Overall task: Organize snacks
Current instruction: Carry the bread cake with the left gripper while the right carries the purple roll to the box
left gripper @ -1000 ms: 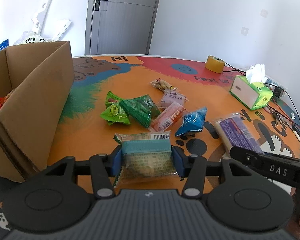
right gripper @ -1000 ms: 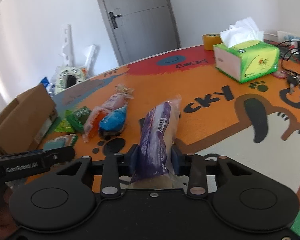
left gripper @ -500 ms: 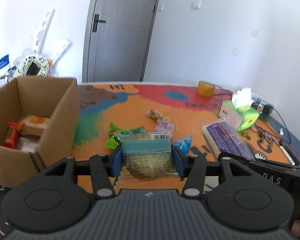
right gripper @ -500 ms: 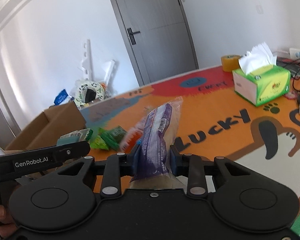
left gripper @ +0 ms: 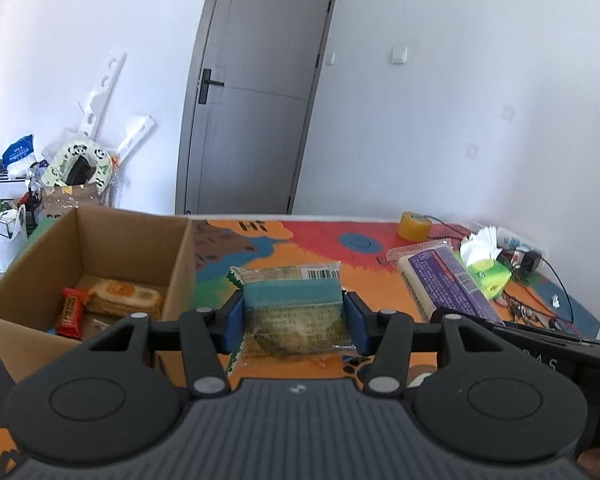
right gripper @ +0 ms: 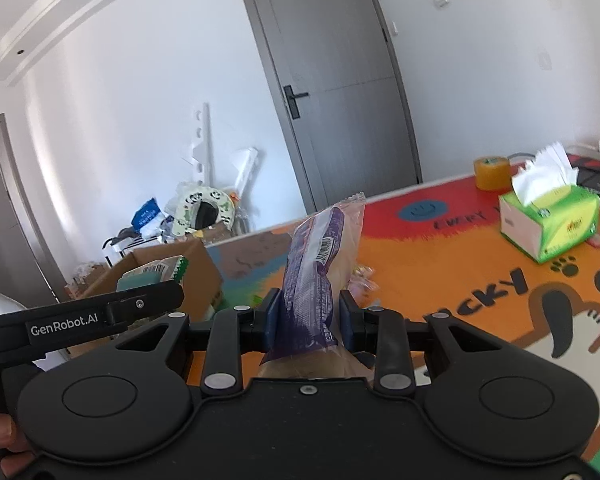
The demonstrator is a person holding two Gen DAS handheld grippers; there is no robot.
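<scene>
My left gripper (left gripper: 294,320) is shut on a teal and clear snack packet (left gripper: 292,304), held in the air above the table. To its left stands the open cardboard box (left gripper: 100,240) with a few snacks inside, among them a red bar (left gripper: 71,312) and an orange-labelled packet (left gripper: 124,298). My right gripper (right gripper: 308,316) is shut on a long purple snack bag (right gripper: 320,264) that stands upright between the pads. In the left wrist view that purple bag (left gripper: 444,276) hangs at the right. In the right wrist view the left gripper's body (right gripper: 84,318) and its packet (right gripper: 156,272) show in front of the box (right gripper: 188,268).
A green tissue box (right gripper: 552,220) and a roll of yellow tape (right gripper: 492,172) sit on the colourful table mat (right gripper: 440,264) at the far right, with cables (left gripper: 540,276) beyond. Loose snacks (right gripper: 360,276) lie on the mat below the grippers. A door and floor clutter stand behind.
Both grippers have risen from the table with their snacks and tilted up, so the box's inside now shows and the loose snacks have dropped out of the left wrist view.
</scene>
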